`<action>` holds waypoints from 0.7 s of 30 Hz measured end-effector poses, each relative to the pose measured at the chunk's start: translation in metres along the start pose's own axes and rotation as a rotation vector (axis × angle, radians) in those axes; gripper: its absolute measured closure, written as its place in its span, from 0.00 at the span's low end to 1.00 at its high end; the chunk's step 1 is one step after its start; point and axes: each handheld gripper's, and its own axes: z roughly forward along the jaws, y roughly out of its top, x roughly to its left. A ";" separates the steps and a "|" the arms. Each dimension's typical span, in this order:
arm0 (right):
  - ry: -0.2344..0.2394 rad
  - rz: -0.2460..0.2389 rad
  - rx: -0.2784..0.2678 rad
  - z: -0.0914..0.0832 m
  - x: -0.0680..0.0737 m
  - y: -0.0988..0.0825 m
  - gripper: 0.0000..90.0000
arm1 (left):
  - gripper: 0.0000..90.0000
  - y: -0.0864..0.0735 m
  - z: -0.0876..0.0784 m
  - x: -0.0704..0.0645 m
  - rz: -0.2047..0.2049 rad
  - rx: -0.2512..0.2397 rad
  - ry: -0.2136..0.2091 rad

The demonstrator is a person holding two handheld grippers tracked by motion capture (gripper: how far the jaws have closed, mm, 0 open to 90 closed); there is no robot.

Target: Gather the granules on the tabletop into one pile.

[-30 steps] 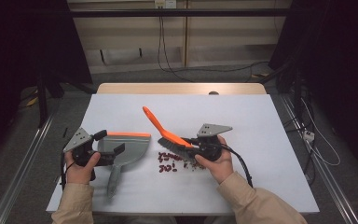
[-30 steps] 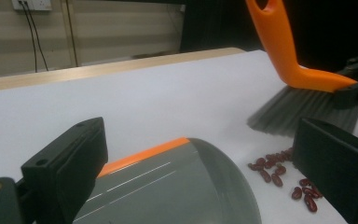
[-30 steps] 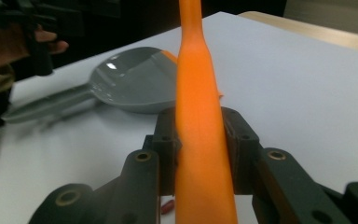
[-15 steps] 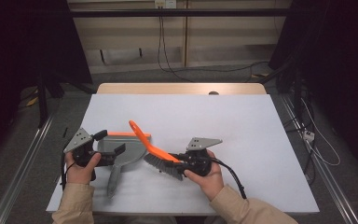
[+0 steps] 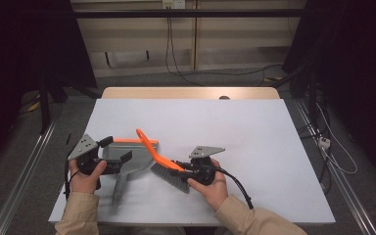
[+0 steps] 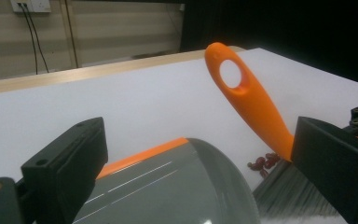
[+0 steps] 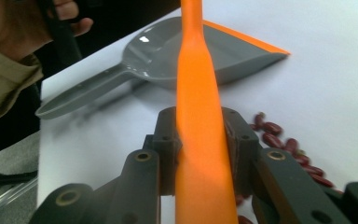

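A grey dustpan (image 5: 119, 188) with an orange lip lies flat on the white table (image 5: 235, 132), its mouth facing right. My left gripper (image 5: 115, 149) stands open at its rear, and the pan's curved back (image 6: 168, 186) sits between the wide jaws without either pad pressing it. My right gripper (image 5: 180, 165) is shut on the orange handle (image 7: 198, 70) of a brush (image 5: 149, 147). The grey bristles (image 5: 169, 177) rest on the table just right of the pan's mouth. Several red beans (image 7: 284, 140) lie beside the bristles, and I also see the beans (image 6: 263, 161) past the handle (image 6: 251, 102).
A wooden strip (image 5: 191, 93) runs along the table's far edge. Cables (image 5: 176, 63) trail over the floor behind it. A black cable (image 5: 237, 188) leads from my right gripper toward the front edge. Bare white surface stretches to the right and back.
My right gripper has carried the brush left and down toward the dustpan. The bristles now cover the spot where the beans lay in the high view. The left gripper has stayed put.
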 end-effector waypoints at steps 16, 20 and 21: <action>-0.057 0.100 0.006 -0.022 -0.025 -0.006 0.79 | 0.04 0.001 0.000 0.000 0.006 -0.006 0.004; -0.072 0.111 0.006 -0.028 -0.028 -0.008 0.79 | 0.04 0.001 0.000 -0.001 0.007 -0.007 0.004; -0.074 0.118 0.005 -0.030 -0.029 -0.008 0.79 | 0.04 0.001 0.000 -0.001 0.007 -0.006 0.004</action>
